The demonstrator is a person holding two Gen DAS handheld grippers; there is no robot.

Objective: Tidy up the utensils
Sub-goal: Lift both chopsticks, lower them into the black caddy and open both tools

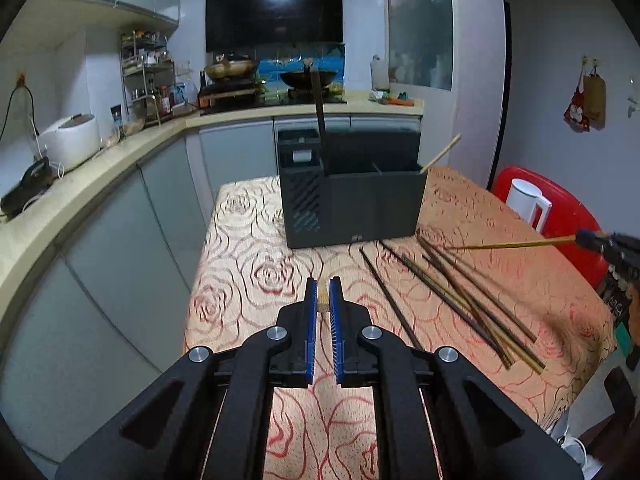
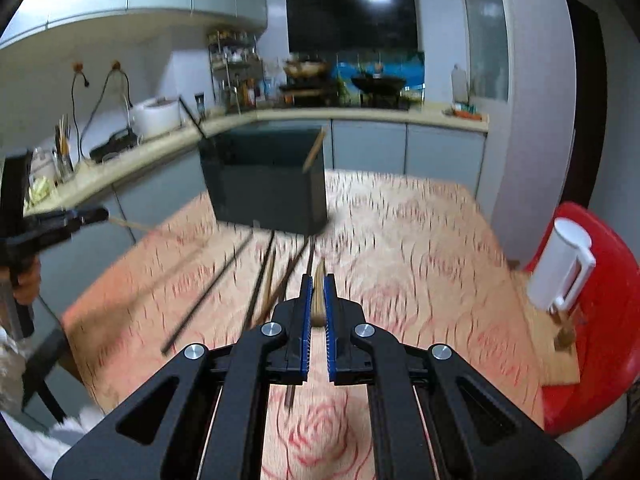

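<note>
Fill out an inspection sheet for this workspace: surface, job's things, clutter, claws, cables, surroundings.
Surface: table under a rose-patterned cloth.
Job's things: dark utensil holder at the far end, one dark stick and one pale stick standing in it; loose chopsticks scattered on the cloth in front of it.
Clutter: white kettle on a red chair beside the table.
Claws: left claw shut on a pale chopstick; right claw shut on a bamboo chopstick.
Cables: two black cords hanging from wall hooks over the counter.
Surroundings: kitchen counter, rice cooker, woks on the stove.
</note>
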